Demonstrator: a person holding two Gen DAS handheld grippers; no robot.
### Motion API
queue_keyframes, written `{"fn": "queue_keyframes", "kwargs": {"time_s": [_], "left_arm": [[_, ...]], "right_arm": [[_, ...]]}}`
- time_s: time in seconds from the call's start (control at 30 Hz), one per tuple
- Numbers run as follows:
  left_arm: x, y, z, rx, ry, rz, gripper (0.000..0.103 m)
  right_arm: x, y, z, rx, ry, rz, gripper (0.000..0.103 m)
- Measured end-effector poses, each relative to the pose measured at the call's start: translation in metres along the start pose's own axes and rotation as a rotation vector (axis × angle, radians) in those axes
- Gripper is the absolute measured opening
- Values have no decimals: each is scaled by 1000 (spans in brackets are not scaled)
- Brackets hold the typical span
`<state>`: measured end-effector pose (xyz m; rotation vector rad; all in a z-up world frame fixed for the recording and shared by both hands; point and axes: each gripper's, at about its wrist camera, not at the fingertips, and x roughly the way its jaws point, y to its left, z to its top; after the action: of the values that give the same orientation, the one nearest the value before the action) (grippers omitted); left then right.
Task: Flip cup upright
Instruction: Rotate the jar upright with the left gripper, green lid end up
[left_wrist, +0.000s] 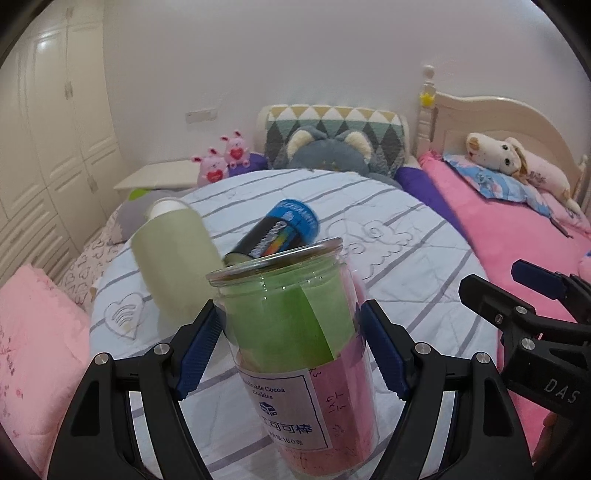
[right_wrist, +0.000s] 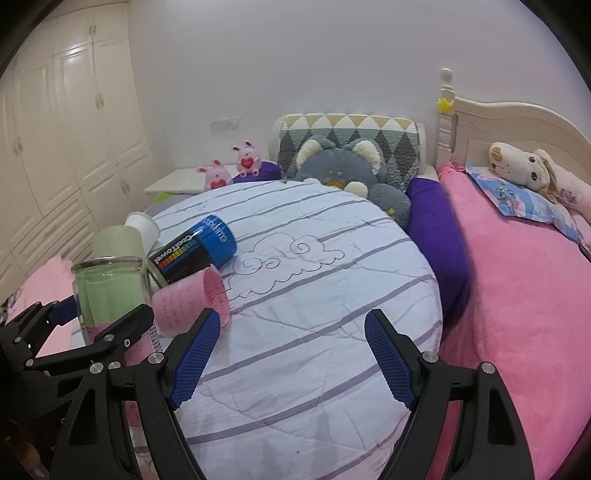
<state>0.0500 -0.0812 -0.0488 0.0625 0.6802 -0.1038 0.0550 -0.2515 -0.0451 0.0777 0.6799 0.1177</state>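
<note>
A clear plastic jar-cup (left_wrist: 299, 332) with green and pink paper inside and a white label stands upright, mouth up, between the fingers of my left gripper (left_wrist: 291, 350). The jaws sit at its sides; contact is not clear. It also shows in the right wrist view (right_wrist: 109, 291). A pale green cup (left_wrist: 173, 258) leans behind it. A blue and black can (left_wrist: 280, 229) lies on its side. A pink cup (right_wrist: 192, 299) lies on its side in the right wrist view. My right gripper (right_wrist: 291, 354) is open and empty above the round table.
The round table has a white cloth with grey stripes (right_wrist: 314, 295). A pink bed (right_wrist: 517, 295) with plush toys is at the right. A grey cat plush (right_wrist: 343, 170) and a patterned cushion sit behind the table. White wardrobes (right_wrist: 55, 129) line the left wall.
</note>
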Motion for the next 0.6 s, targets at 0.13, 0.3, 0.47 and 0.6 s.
{"fn": "queue_keyframes", "kwargs": {"time_s": [0.13,0.3,0.47,0.6], "left_arm": [[1,-12,5,3,-24,-34,77],[5,-34,10,58,-85,-14,77],[9,-40,8,62,-95,3,77],[6,-35,6,47,-104,-6,77]], "right_arm": [[-6,-9,0,22,-23,-23,82],[-8,-29,0,61,-37,-47,82],[-2,-40,1,79,-23,-51,82],[2,-38,1,52,-7,-41,82]]}}
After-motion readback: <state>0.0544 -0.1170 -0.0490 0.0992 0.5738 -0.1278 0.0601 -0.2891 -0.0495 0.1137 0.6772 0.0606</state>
